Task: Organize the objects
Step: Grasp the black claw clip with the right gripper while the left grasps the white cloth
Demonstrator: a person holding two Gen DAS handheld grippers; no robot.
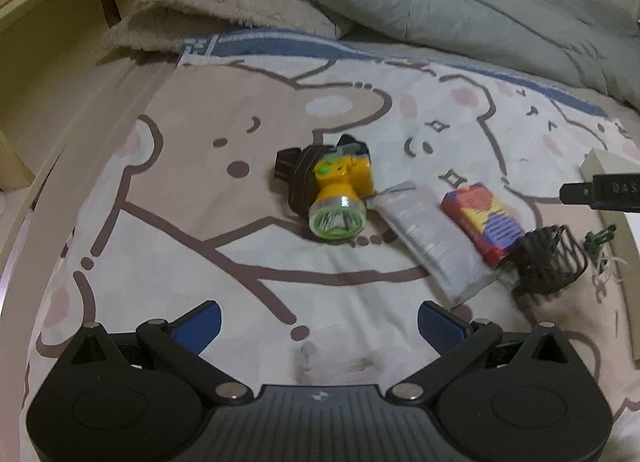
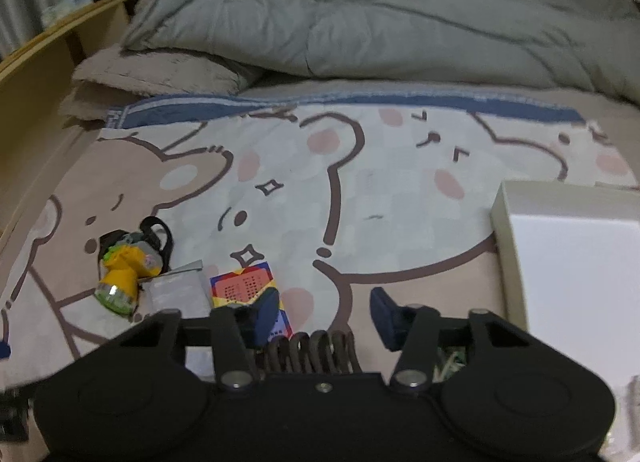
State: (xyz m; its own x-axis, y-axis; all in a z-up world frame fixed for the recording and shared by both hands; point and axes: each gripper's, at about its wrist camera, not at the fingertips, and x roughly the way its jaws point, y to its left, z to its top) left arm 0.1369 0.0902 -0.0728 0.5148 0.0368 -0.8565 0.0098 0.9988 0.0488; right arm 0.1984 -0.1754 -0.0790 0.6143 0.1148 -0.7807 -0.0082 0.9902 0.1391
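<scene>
Fingers of the left gripper (image 1: 320,322) spread wide over bare bear-print sheet (image 1: 224,254), holding nothing. Right gripper (image 2: 324,310) set at a medium gap, straddling a dark hair claw (image 2: 312,348) on the sheet, close to the camera; cannot tell whether either pad actually presses on it. Just beyond, touching or nearly touching the claw, a red-and-yellow carton (image 2: 244,282), partly hidden behind the right gripper's left finger. Grey pouch (image 1: 432,234) lying against the carton's far side, then a yellow headlamp (image 1: 340,186) with its black strap, close beside the pouch's end. Off to the right, an open white box (image 2: 508,246), probably where things belong. Farther back, a rumpled grey duvet (image 2: 360,22).

Likely trouble: curved, springy teeth squirming out of a shallow or off-centre pinch and dropping short of the box. Also possible: that left finger catching the carton's corner and dragging it, and the pouch with it, across soft bedding. Worth seating the claw deep and lifting straight before swinging right.
</scene>
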